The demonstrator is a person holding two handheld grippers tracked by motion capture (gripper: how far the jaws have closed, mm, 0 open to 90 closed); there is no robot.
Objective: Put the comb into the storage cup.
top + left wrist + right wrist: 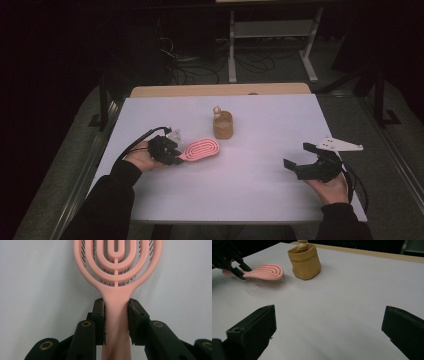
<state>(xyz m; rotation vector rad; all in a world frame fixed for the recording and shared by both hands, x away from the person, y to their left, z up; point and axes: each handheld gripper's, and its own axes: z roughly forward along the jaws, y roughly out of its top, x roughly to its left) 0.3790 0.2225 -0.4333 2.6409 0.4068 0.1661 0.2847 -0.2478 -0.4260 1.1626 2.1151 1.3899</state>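
Note:
A pink hairbrush [201,149] with a looped, vented head lies bristles down on the white table top [260,170], left of centre. My left gripper [175,157] is shut on its handle [116,320], one black pad on each side. In the right gripper view the hairbrush [265,273] rests at the upper left with the left gripper [239,271] clamped on its end. My right gripper [295,157] stands open at the right of the table, nothing between its jaws, which are set wide apart over bare table.
A small tan fabric pot [223,125] with a pale object sticking out of its top stands just behind the brush head, and appears as the pot [305,262] in the right gripper view. A wooden edge [220,90] runs along the table's far side. Cables and a metal frame lie on the dark floor beyond.

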